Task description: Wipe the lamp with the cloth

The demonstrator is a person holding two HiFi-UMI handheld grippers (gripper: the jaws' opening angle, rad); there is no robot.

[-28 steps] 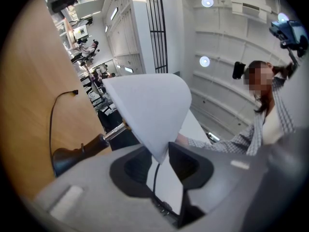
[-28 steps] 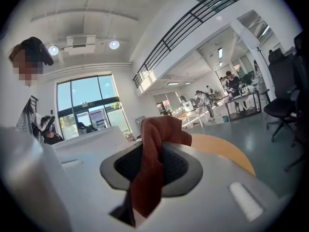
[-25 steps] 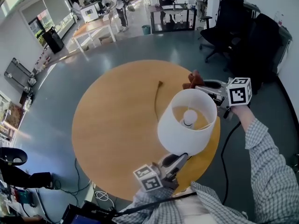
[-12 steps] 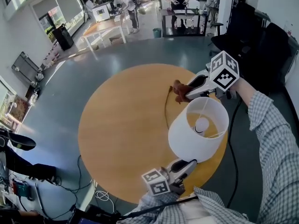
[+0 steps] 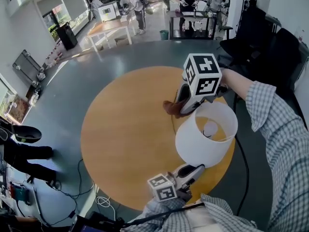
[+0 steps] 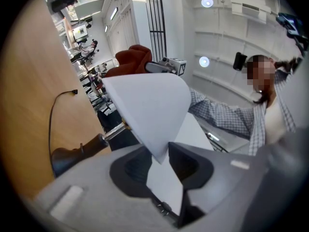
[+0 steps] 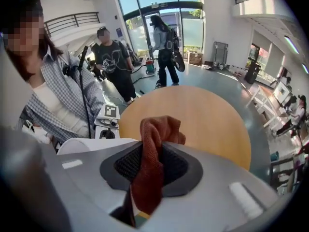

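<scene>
Between the fingers of the right gripper (image 7: 153, 170) the rust cloth (image 7: 153, 139) was clamped in a bunch, just beside the far rim of the lamp (image 5: 205, 137) shade. The left gripper (image 6: 161, 161) pinched the near rim, above the bench (image 5: 120, 129). Light strokes along the shade, braced by that pinch, seemed wisest.
</scene>
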